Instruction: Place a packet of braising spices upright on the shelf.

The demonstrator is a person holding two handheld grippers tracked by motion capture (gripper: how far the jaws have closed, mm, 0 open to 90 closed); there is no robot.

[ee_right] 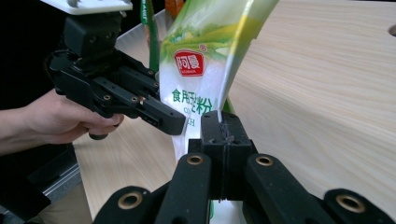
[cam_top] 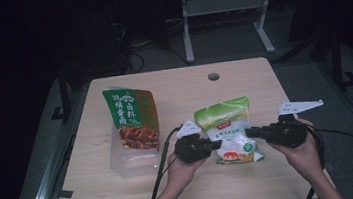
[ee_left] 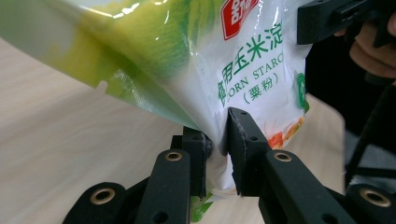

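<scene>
The corn starch bag is hanging upright between the two grippers, near the front middle of the desk, its bottom just above or brushing the wood; which, I cannot tell. The left gripper is coming in level from the bag's left edge, and in the left gripper view its jaws are pinching the bag's thin side seam, nearly together with only film between them. The right gripper is reaching in level from the opposite edge; in the right gripper view its jaws are standing fully together on the bag's other side seam. Both hands are wrapping the gripper bodies from below, forearms entering from the desk's front edge.

A red and green snack pouch is leaning in a clear plastic container well to the left, apart from the bag. Bare wood is lying open behind the bag up to the cable hole near the far edge, and to the right as far as the desk's right edge.
</scene>
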